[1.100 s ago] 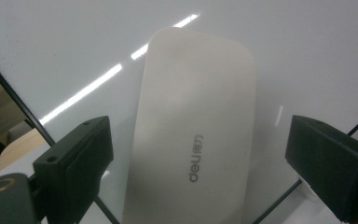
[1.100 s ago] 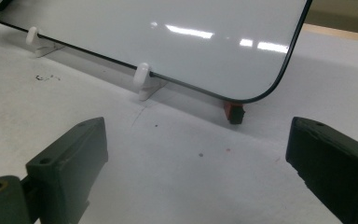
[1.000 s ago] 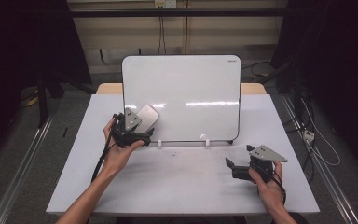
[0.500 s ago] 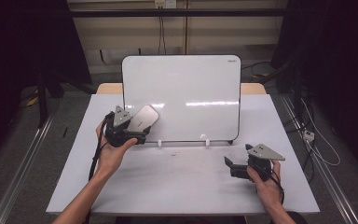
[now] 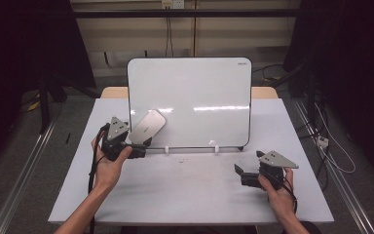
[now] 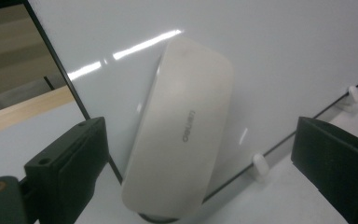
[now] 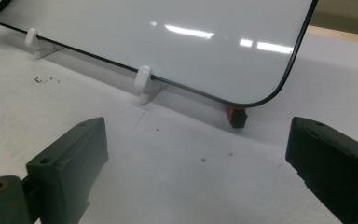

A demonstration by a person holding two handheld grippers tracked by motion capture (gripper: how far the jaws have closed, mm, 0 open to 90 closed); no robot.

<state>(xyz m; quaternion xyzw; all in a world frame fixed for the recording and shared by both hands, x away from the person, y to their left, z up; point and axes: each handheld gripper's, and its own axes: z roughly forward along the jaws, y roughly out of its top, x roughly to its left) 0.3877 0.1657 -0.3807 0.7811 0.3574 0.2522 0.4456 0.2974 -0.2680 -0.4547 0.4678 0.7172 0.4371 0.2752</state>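
A white whiteboard stands upright on small white clips at the middle of the table. A pale, rounded eraser clings tilted to its lower left corner, and it looms large in the left gripper view. My left gripper sits just left of and below the eraser. Its jaws have just been opening and now stand wide apart, with the eraser ahead between them but untouched. My right gripper rests open on the table at the right, pointing at the board's lower right corner with nothing between its fingers.
The white table has bare room between the two hands. A small red-and-black foot sits under the board's lower right corner. Dark specks lie near the clips. Cables trail from both grippers.
My left gripper has drawn back to the left, away from the board. The eraser has stayed stuck on the board. The right gripper has kept still.
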